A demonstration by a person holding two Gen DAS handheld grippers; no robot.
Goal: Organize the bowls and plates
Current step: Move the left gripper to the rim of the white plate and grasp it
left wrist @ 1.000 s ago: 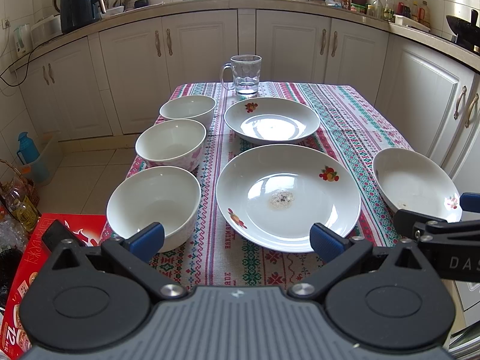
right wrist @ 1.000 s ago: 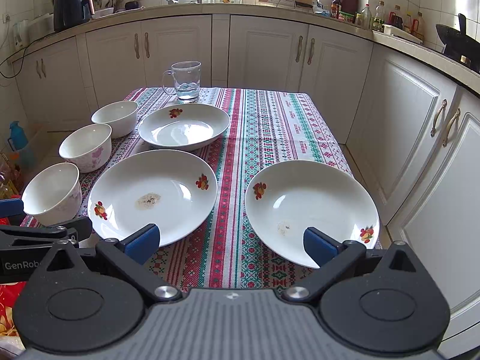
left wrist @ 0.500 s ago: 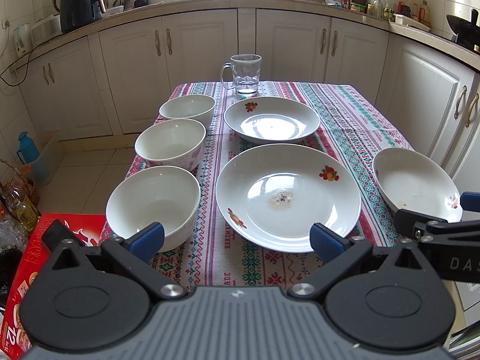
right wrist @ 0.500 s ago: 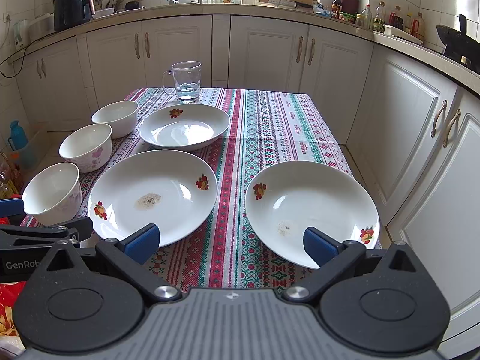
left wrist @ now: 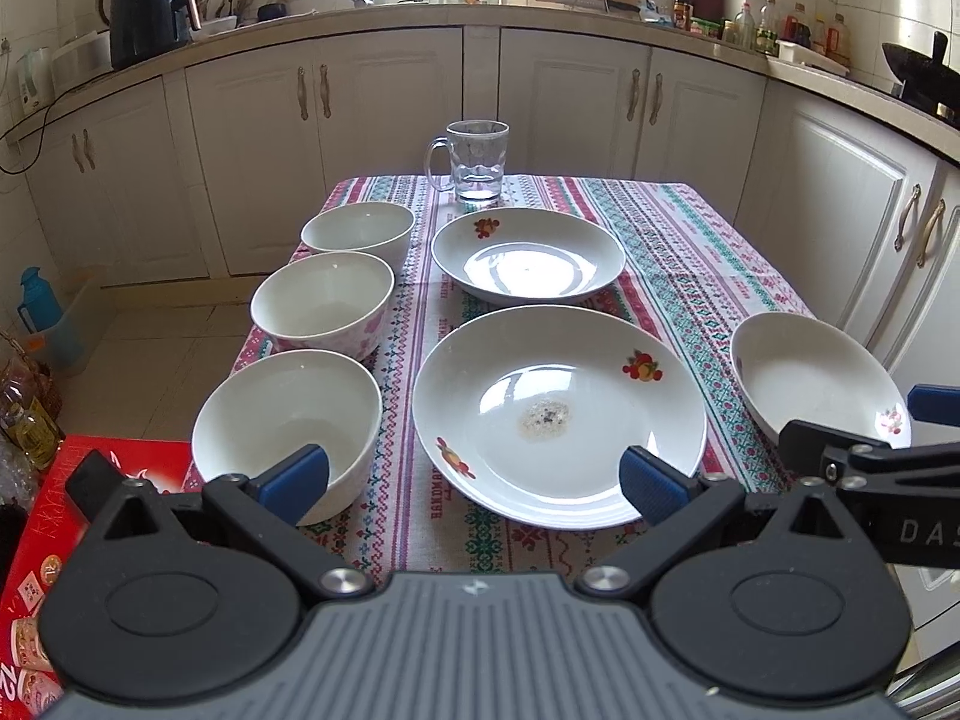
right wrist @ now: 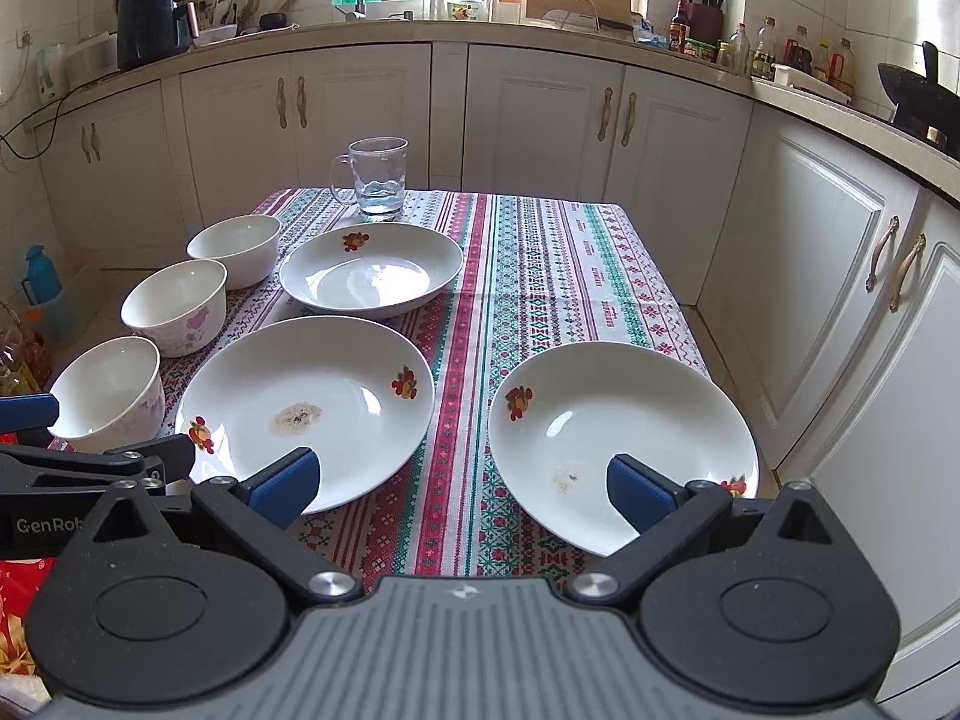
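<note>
Three white bowls stand in a row along the table's left side: the near bowl (left wrist: 288, 420), the flowered middle bowl (left wrist: 324, 306) and the far bowl (left wrist: 359, 234). A large soiled plate (left wrist: 558, 414) lies at the front centre, a clean plate (left wrist: 528, 258) behind it, and a third plate (right wrist: 618, 438) at the front right. My left gripper (left wrist: 474, 480) hovers open over the near edge, between the near bowl and the large plate. My right gripper (right wrist: 459, 480) is open above the gap between the two front plates. Neither holds anything.
A glass mug (left wrist: 477, 162) with a little water stands at the table's far end on the patterned cloth (right wrist: 540, 276). White cabinets (left wrist: 570, 108) ring the table. A red box (left wrist: 36, 528) and bottles sit on the floor at left.
</note>
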